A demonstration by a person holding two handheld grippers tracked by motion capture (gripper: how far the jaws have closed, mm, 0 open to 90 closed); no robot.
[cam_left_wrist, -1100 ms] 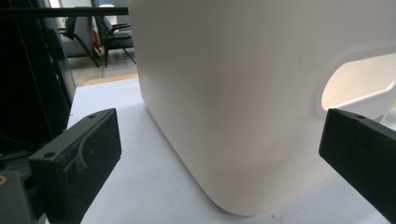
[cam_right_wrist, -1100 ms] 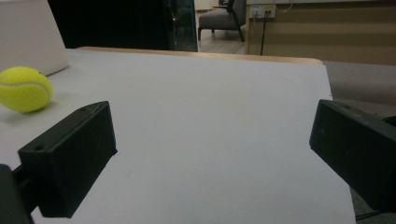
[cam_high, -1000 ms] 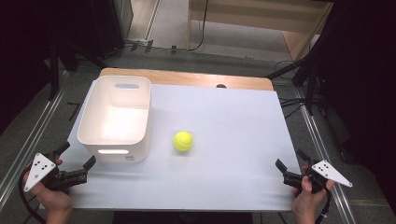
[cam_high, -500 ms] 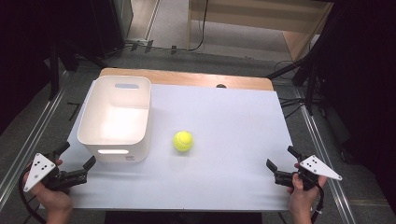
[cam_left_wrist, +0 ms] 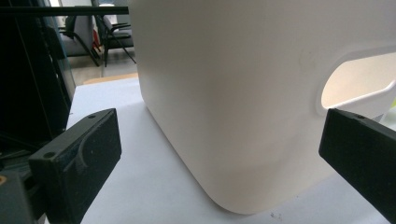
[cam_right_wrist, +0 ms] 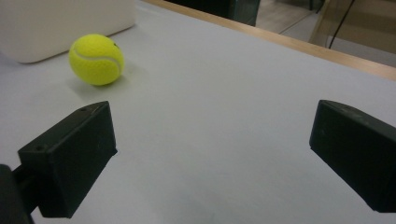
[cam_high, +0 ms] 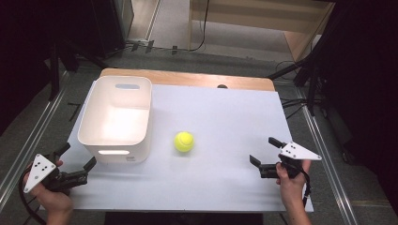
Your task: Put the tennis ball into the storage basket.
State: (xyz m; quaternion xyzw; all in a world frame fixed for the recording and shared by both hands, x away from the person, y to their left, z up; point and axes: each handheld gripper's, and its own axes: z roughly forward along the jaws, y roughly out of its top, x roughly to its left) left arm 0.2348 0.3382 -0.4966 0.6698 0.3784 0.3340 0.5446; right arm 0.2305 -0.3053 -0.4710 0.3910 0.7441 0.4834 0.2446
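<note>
Both grippers wide-jawed, ball loose on the sheet

Nearest, the left gripper [cam_high: 76, 158] sits at the white bin's [cam_high: 117, 115] near corner and the right gripper [cam_high: 266, 152] well right; both hold nothing. Farther, the tennis ball [cam_high: 184, 141] rests just right of the bin, bare sheet around.

The table [cam_high: 225, 122] has a wooden top, its bare edge showing along the upper side, and a white sheet [cam_high: 220, 183] covers the rest. On the sheet, a white bin [cam_high: 117, 117] stands at left of centre, with a yellow tennis ball [cam_high: 184, 141] just right of it, apart.
</note>
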